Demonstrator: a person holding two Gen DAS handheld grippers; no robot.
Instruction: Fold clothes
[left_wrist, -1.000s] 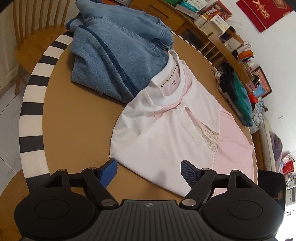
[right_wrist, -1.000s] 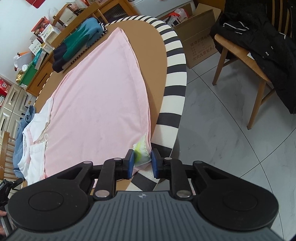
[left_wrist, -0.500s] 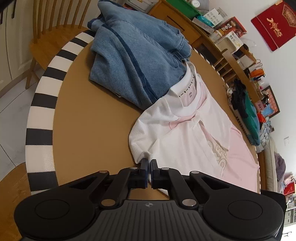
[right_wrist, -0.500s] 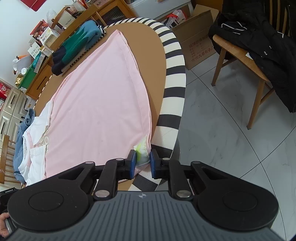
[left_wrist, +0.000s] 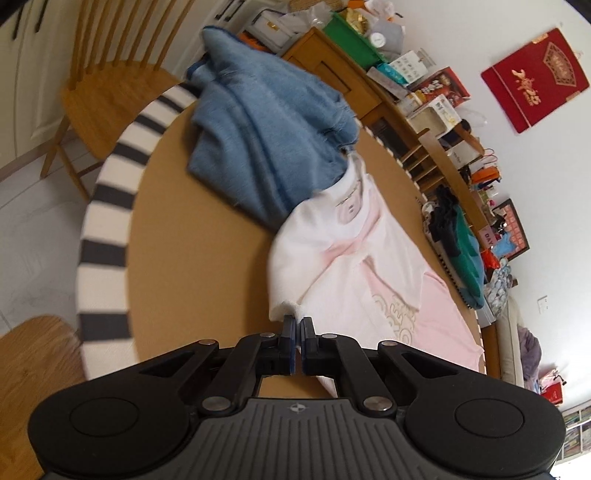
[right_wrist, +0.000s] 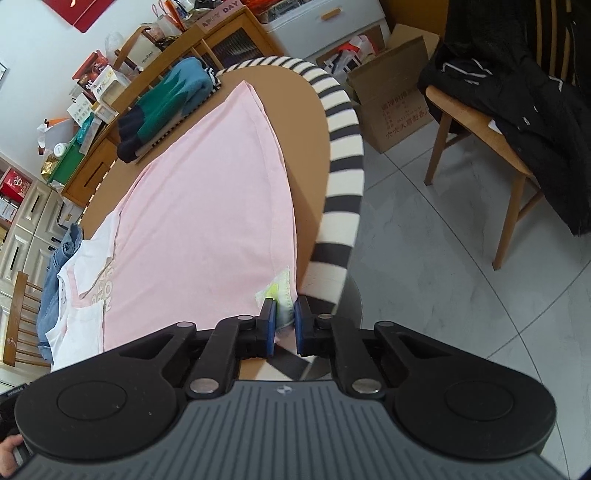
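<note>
A pink and white T-shirt (right_wrist: 207, 206) lies spread across the round brown table (left_wrist: 192, 266). In the left wrist view its white sleeve end (left_wrist: 295, 258) is nearest, with the collar toward the jeans. My left gripper (left_wrist: 298, 321) is shut on the sleeve's edge, which is bunched up at the fingertips. My right gripper (right_wrist: 284, 312) is at the shirt's hem corner by the table's striped rim (right_wrist: 343, 184). Its jaws are closing on that corner, with a white and yellow-green label pinched between the blue pads.
Blue jeans (left_wrist: 266, 147) lie heaped at the far side, touching the shirt's collar. A teal and dark sweater (right_wrist: 166, 103) rests at the table's far edge. Wooden chairs (left_wrist: 107, 92), one with a black jacket (right_wrist: 517, 110), a cardboard box (right_wrist: 395, 107) and a cluttered sideboard surround the table.
The left gripper went from wide open to shut on the sleeve's edge and has drawn it along. The right gripper's jaws narrowed on the hem corner.
</note>
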